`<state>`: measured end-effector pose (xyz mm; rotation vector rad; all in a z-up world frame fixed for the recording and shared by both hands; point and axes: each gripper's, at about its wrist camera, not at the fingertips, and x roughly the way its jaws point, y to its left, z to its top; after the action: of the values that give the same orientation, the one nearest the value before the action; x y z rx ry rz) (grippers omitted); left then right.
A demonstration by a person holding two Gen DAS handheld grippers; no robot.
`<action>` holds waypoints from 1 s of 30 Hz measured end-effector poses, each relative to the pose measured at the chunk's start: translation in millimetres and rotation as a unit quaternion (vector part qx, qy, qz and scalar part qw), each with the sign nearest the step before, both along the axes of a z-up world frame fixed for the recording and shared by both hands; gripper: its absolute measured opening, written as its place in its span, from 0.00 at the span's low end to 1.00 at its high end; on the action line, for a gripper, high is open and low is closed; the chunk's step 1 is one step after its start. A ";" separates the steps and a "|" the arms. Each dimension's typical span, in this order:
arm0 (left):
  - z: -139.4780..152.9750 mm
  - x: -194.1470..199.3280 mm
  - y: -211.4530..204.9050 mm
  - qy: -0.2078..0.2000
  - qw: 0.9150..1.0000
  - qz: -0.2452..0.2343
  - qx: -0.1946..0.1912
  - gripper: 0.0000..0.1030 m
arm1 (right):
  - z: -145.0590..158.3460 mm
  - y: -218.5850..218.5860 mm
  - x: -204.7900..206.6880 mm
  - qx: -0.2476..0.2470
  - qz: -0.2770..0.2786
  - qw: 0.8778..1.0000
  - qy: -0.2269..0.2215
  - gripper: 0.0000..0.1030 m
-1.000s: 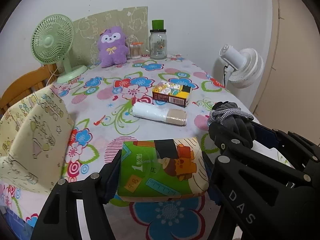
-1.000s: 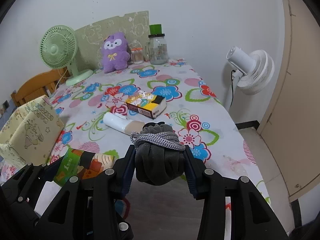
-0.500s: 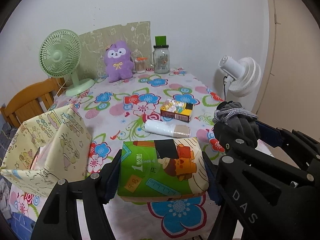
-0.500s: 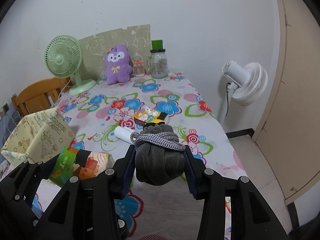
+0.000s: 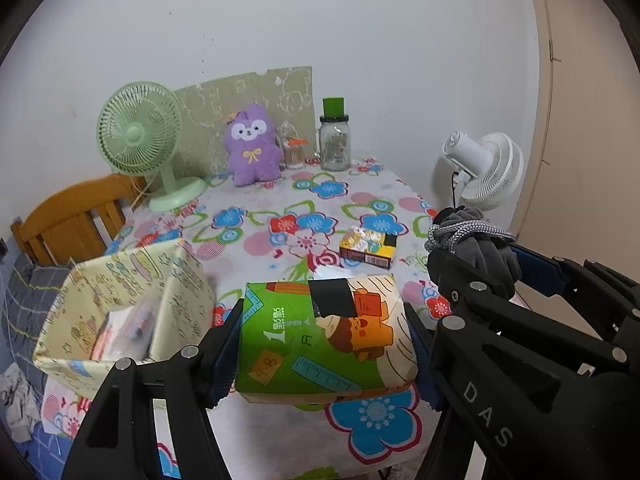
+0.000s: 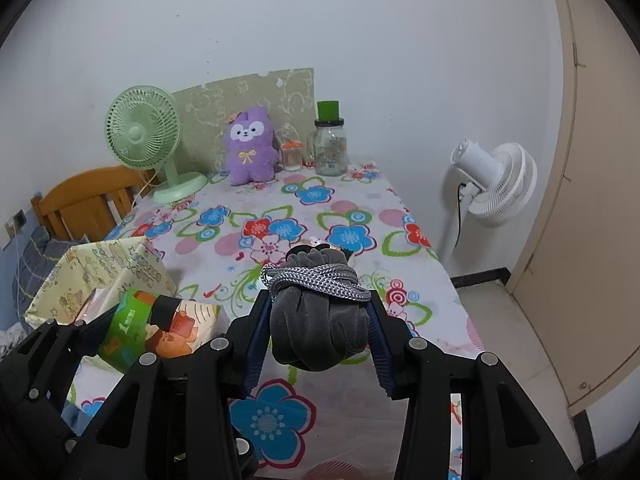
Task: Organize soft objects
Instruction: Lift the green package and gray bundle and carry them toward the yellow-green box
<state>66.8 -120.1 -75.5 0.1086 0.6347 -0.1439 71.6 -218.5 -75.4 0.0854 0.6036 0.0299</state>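
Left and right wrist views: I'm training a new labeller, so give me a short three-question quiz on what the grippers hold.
1. True or false: the left gripper is shut on the green tissue pack.
2. What is wound round the grey cloth bundle in the right gripper?
3. The yellow fabric box sits: A) left of the tissue pack B) behind the purple plush.

Key: 1 true; 2 a grey braided cord; 3 A.

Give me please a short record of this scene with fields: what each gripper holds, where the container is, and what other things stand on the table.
left gripper: shut on the tissue pack
right gripper: shut on the grey bundle, tied with cord
yellow box: open, left of the tissue pack, some items inside
table: floral cloth
far edge: green fan, purple plush, glass jar
middle: small carton
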 end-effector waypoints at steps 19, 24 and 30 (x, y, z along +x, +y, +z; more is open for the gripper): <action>32.6 -8.0 21.7 -0.025 1.000 -0.001 -0.002 0.71 | 36.3 22.6 -7.1 -0.003 0.015 1.000 -0.016 0.47; 35.1 -5.6 31.1 -0.027 1.000 0.003 -0.002 0.71 | 41.0 32.1 -5.2 -0.012 0.016 1.000 -0.019 0.47; 38.4 -1.8 43.8 -0.032 0.999 0.009 -0.003 0.71 | 45.8 44.2 -0.5 -0.015 0.021 0.999 -0.023 0.47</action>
<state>65.0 -76.3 -37.0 0.1017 0.5716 -0.1235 71.1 -174.3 -29.6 0.0435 0.5590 0.0635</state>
